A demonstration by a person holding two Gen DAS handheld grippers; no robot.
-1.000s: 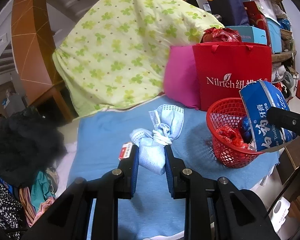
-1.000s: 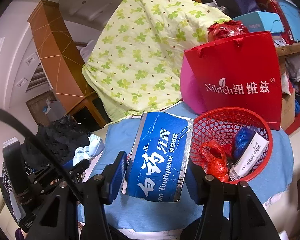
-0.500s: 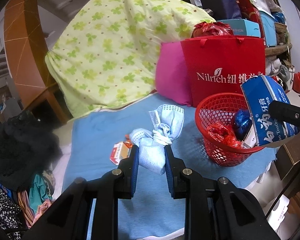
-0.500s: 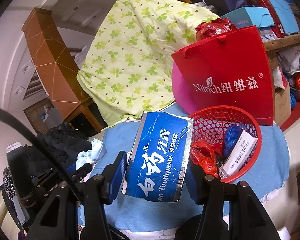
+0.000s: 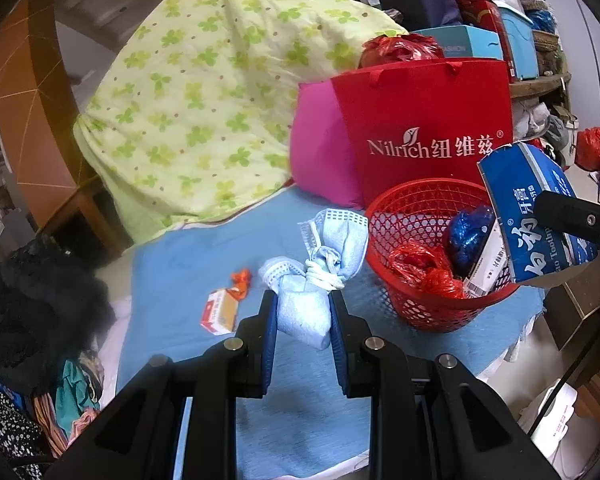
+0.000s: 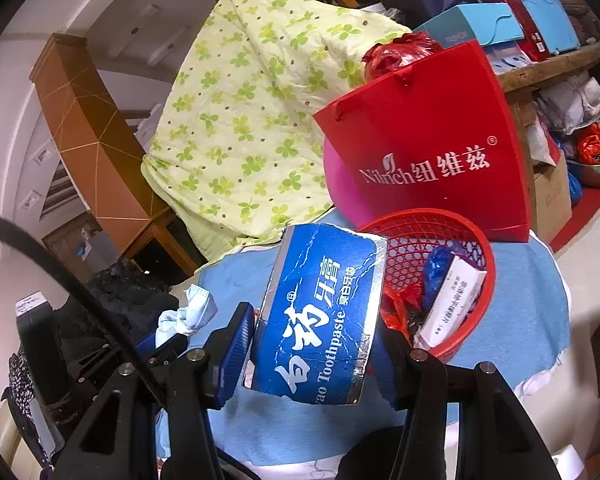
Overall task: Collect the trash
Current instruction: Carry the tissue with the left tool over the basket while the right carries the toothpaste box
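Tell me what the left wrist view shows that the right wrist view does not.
Only the left wrist view shows the small red and white box and the orange scrap on the blue cloth. Only the right wrist view shows the cardboard carton on the floor. Both show the red basket, the toothpaste box and the knotted face mask.

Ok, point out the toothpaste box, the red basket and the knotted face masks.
toothpaste box [image 6: 320, 316], right wrist view, blue printed face.
red basket [image 5: 410, 210], left wrist view, far mesh wall.
knotted face masks [image 5: 326, 270], left wrist view, the knot.
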